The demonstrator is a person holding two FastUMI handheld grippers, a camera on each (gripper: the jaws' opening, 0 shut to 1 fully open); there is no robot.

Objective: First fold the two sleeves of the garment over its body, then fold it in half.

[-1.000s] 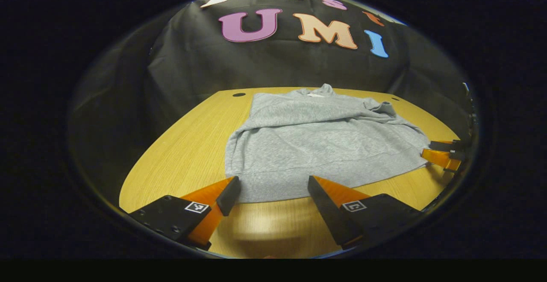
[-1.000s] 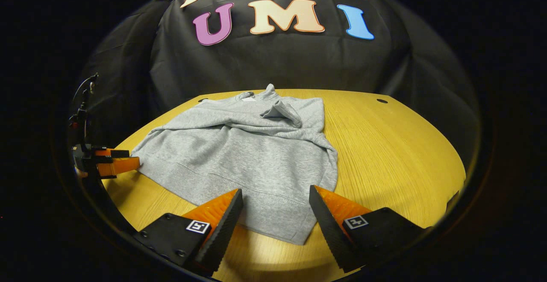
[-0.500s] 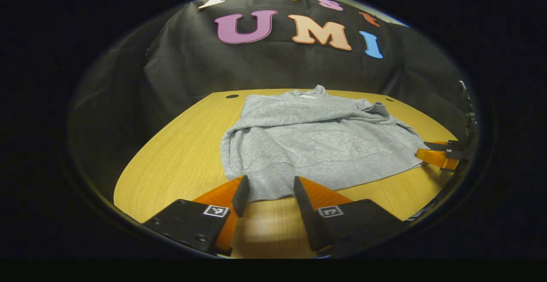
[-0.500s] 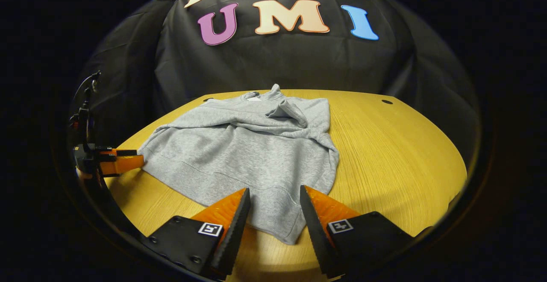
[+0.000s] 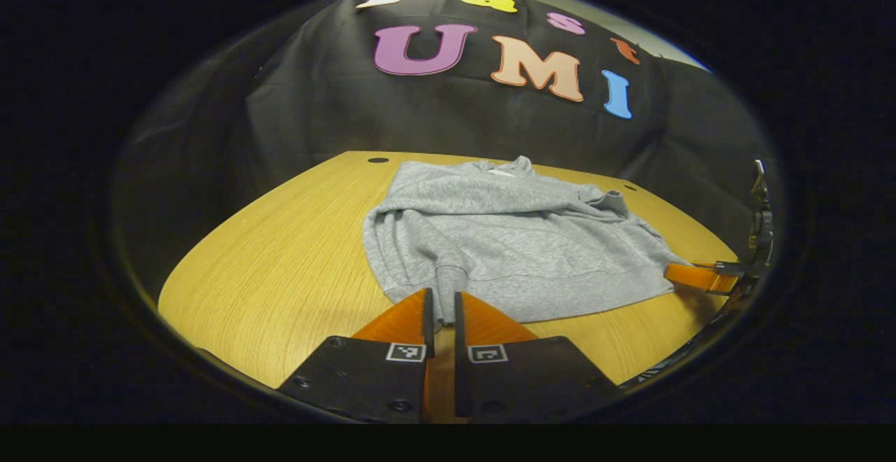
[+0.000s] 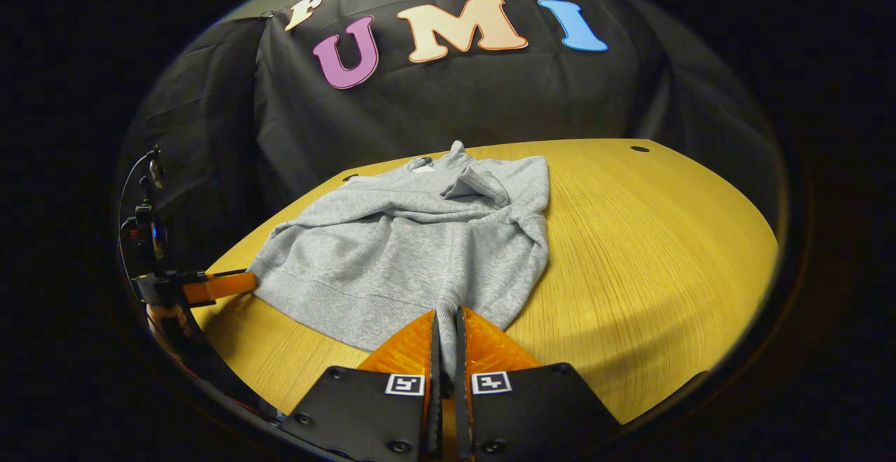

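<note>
Both tools have closed since a second ago, left tool (image 5: pixel 440 306) and right tool (image 6: pixel 446 322) each pinching a hem corner of the garment (image 5: pixel 504 238) lying just ahead on the worktop (image 5: pixel 280 266); soft, limp knit, likely sags unless held at corners.

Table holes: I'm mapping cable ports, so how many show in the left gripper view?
2. One hole lies at the table's far left edge; another hole sits at the far right, past the sweater. The sweater may hide others.
</note>
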